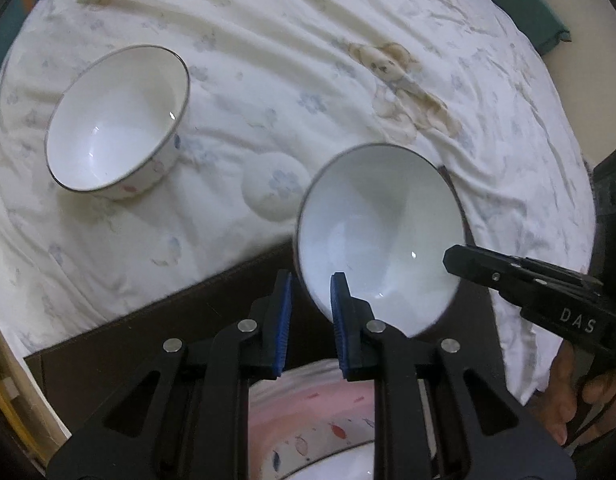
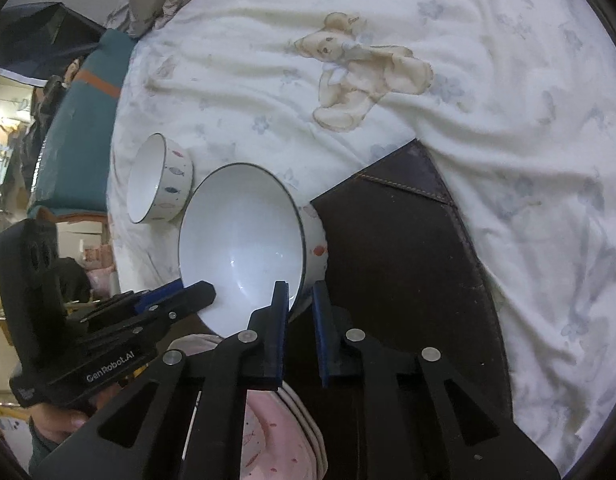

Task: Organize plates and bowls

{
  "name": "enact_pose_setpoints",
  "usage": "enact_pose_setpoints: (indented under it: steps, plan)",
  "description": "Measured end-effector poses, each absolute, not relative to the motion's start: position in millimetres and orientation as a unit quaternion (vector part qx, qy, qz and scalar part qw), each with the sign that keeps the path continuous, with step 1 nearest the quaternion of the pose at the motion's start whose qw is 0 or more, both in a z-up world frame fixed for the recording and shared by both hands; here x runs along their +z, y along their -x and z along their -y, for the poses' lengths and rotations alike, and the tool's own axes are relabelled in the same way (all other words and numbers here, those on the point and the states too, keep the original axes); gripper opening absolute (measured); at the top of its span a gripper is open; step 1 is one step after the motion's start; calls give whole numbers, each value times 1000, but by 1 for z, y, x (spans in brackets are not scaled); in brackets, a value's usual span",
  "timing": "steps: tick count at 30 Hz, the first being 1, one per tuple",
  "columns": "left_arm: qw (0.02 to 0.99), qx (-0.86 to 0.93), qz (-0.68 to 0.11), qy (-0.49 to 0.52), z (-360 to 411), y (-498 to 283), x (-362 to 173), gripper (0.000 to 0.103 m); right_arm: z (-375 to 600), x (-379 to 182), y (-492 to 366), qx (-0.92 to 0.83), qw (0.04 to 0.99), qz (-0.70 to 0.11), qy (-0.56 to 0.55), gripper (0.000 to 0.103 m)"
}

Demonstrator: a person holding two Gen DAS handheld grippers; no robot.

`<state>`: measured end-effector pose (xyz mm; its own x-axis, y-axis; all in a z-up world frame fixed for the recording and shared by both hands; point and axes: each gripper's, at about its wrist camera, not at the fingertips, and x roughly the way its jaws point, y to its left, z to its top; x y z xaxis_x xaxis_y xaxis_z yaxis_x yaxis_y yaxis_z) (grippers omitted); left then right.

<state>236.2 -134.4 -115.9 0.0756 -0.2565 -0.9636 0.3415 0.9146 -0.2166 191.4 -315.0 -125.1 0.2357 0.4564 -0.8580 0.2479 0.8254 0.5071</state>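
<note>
Left wrist: both claws (image 1: 310, 300) (image 2: 300, 308) clamped on glossy round white bowl's (image 1: 380, 232) dark-edged rim.

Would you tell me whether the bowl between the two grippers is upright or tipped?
Tipped: the held bowl shows its opening sideways, unlike the upright bowl behind.

two white bowls (image 1: 378, 236) (image 1: 116, 120), one stack of pink plates (image 2: 284, 440), two tongs (image 1: 310, 320) (image 2: 300, 328).

Your right gripper (image 2: 301, 300): pinches the big bowl's (image 2: 240, 240) rim.
Your left gripper (image 2: 180, 298): holds its other side.
Small bowl (image 2: 158, 182): behind, on the cloth (image 2: 488, 120).
</note>
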Motion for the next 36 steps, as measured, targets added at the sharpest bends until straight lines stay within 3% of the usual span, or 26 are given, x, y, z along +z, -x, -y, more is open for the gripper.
enact_pose_setpoints:
  steps: [12,14,19,32,36]
  plan:
    - [727,-187,-660,-28,136,-249,-138,19,298,-144,-213,45,744,-630,-219,18]
    - [721,-197,-663,-34,140,-246,-141,13,299,-153,-214,54,729,-639,-240,20]
    - [739,-192,-644,-49,139,-239,-125,12,291,-154,-214,59,739,-634,-221,21]
    - [790,-201,-578,-35,112,-203,-31,12,283,-73,-194,111,786,-566,-223,18]
    - [789,-200,-580,-25,104,-187,-24,12,280,-53,-179,119,795,-553,-221,18]
